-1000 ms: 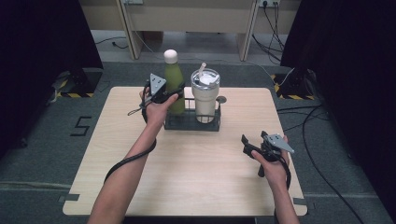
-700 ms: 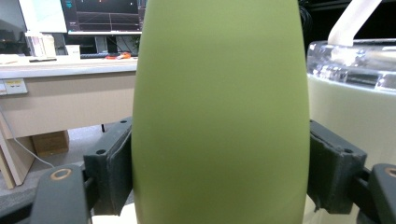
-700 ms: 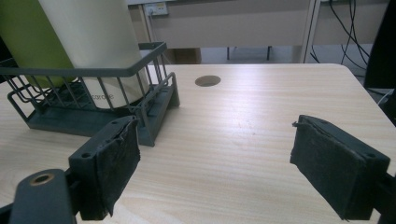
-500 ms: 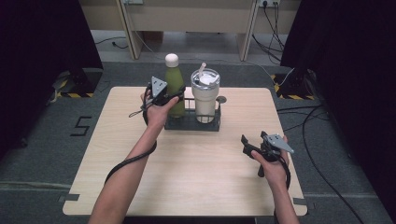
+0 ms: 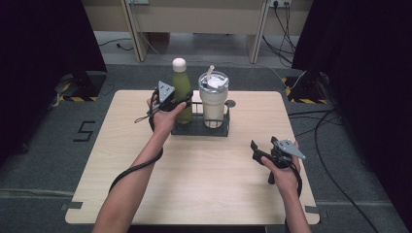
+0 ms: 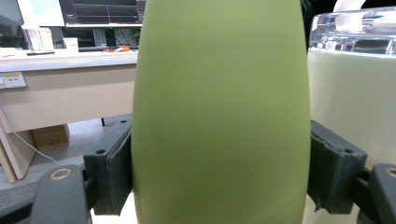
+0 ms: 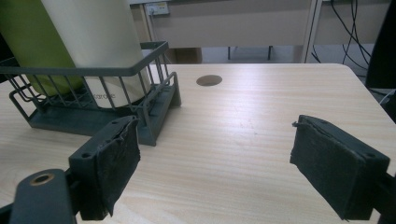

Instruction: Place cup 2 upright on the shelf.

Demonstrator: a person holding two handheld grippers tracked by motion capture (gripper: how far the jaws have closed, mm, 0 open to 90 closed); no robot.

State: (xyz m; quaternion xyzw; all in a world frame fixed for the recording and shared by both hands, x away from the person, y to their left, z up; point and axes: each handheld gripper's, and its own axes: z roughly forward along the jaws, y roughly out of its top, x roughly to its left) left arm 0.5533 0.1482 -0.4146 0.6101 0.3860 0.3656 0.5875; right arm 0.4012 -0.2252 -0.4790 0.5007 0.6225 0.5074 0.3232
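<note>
My left claw (image 5: 173, 103) is pinching the green bottle (image 5: 182, 92) in the wire rack (image 5: 201, 130), upper centre of the frame. I should be lifting straight up, clear of the tumbler (image 5: 214, 99). My right claw (image 5: 260, 151) is resting spread and empty over the surface (image 5: 209, 184).

Both of the person's forearms are bare, no sleeves showing. The left black handheld gripper (image 5: 171, 101) carries a grey three-cornered plate on top and trails a thick black cable along the forearm. The right black handheld gripper (image 5: 258, 151) bears a matching grey plate. Up close, its square black jaw pads (image 7: 116, 158) look worn and frayed, and a brass-ringed hole sits beside one.
</note>
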